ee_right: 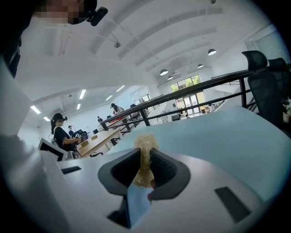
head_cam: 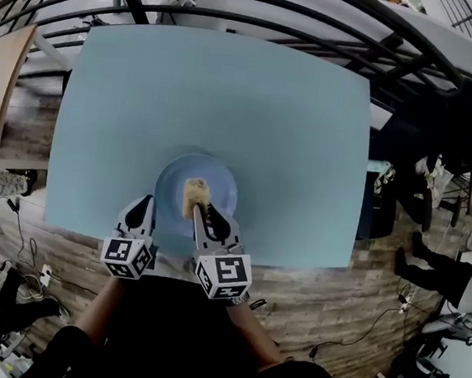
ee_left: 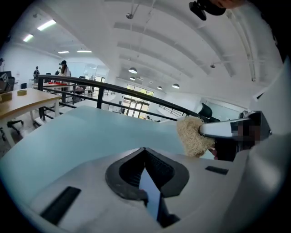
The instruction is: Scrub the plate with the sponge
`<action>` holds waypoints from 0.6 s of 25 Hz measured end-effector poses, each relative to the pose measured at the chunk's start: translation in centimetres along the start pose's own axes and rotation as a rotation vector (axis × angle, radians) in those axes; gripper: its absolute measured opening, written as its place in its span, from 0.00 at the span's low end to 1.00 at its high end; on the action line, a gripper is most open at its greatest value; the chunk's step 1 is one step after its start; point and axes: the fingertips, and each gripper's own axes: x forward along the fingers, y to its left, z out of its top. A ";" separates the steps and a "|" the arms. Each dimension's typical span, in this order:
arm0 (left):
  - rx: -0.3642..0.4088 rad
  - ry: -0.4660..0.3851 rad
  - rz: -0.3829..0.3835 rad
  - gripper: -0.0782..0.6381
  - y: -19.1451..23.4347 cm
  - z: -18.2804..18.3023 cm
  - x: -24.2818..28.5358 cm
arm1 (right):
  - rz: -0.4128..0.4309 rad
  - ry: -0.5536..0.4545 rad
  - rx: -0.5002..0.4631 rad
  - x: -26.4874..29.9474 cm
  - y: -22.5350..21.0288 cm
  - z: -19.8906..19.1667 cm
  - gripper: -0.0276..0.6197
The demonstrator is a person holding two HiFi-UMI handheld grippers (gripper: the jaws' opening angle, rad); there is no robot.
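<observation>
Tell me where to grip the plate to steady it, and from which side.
Grip the plate's near-left rim, coming in low from the person's side. The plate lies flat on the table, so only its thin raised edge fits between jaws, and the right gripper holds the sponge over the middle. The left gripper is shut on that rim.

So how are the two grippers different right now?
The left gripper pinches the blue plate by its left rim, while the right gripper squeezes the tan sponge over the middle of that plate. The right gripper reaches farther over the plate than the left gripper. Both are shut on something.
</observation>
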 end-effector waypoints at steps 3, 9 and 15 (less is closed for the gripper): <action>-0.022 0.039 0.029 0.11 1.4 -1.4 1.1 | -0.006 0.012 0.004 0.7 -0.4 -0.5 0.15; -0.055 0.118 0.060 0.11 3.0 -4.3 2.6 | 0.002 0.059 0.005 1.8 -1.0 -1.9 0.15; -0.075 0.194 0.068 0.11 3.6 -7.0 3.6 | 0.019 0.104 -0.011 2.8 -1.6 -2.9 0.15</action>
